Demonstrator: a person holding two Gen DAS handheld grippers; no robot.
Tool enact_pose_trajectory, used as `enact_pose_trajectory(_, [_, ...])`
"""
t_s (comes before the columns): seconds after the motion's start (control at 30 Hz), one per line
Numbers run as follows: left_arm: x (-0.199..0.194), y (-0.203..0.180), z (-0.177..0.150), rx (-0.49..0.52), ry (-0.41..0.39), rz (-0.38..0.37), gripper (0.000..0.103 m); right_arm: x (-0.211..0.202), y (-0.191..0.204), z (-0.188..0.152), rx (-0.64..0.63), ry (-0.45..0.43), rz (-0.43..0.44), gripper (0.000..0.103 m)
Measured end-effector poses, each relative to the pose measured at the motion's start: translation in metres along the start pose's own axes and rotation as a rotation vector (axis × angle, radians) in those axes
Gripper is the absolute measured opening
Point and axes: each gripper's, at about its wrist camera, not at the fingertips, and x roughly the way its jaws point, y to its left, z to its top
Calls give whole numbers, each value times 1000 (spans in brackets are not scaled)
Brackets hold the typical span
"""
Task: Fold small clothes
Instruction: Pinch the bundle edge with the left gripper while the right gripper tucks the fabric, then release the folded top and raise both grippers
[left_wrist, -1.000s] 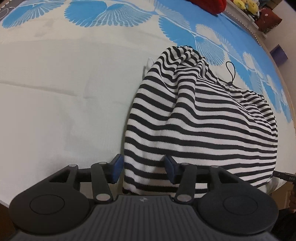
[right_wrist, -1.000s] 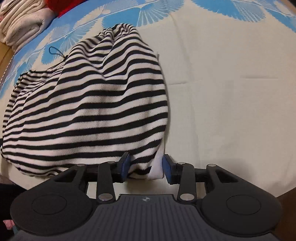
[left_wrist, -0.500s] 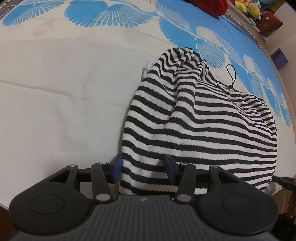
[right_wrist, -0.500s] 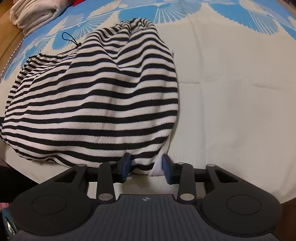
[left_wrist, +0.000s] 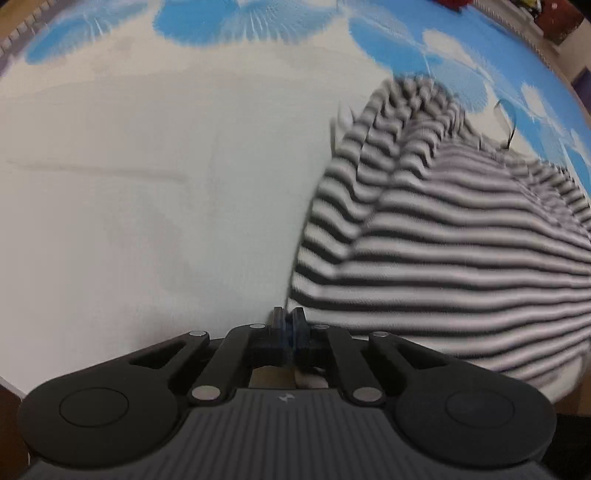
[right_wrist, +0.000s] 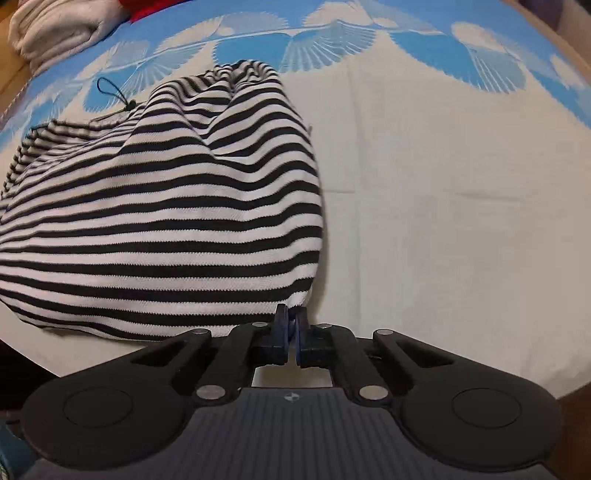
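Left wrist: left tool (left_wrist: 289, 325) and right tool (right_wrist: 291, 326) each pinch black-and-white striped knit garment (right_wrist: 159, 229) corners; thin grip could slip when lifted.

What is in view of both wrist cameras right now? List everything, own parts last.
striped garment: one, black and white, bunched on the bed cover, its near corners at the two tools
black cord loop: one, black, at the garment's far edge
bed cover: one, cream middle with a blue shell-pattern border, under everything
folded cream textile: one pile, cream, far left corner in the right wrist view
red item: one, red, beside the cream pile, mostly cut off
left tool: one, black with blue pads, shut on the garment's near left corner
right tool: one, black with blue pads, shut on the garment's near right corner
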Motion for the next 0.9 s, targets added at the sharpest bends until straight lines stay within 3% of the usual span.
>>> enact_pose_trajectory(0.07, [-22, -7, 8, 14, -136, -27, 9, -7, -1, 5, 24, -42, -9, 5])
enact_pose_trajectory(0.13, [-34, -10, 14, -14, -214, -104, 17, -19, -1, 11, 38, -145, -67, 15])
enact_pose_trajectory(0.23, [-34, -20, 23, -48, -231, -167, 18, -32, 5, 20, 59, -280, -29, 20])
enact_pose_trajectory(0.3, [-27, -33, 31, -39, -211, -167, 20, -29, 14, 28, 45, -306, -24, 22])
enact_pose_trajectory(0.53, [0, -74, 61, 23, -184, -147, 20, 0, 48, 72, 19, -278, -30, 22])
enact_pose_trajectory(0.63, [24, -81, 79, 39, -170, -100, 20, 16, 57, 95, 20, -269, -34, 22])
enact_pose_trajectory(0.77, [58, -68, 97, -5, -125, -47, 21, 53, 61, 118, 3, -173, -126, 22])
enact_pose_trajectory(0.83, [69, -58, 101, -57, -103, -68, 21, 70, 62, 122, -7, -111, -189, 22])
enact_pose_trajectory(0.9, [69, -55, 104, -70, -97, -77, 21, 76, 64, 125, -6, -98, -199, 22])
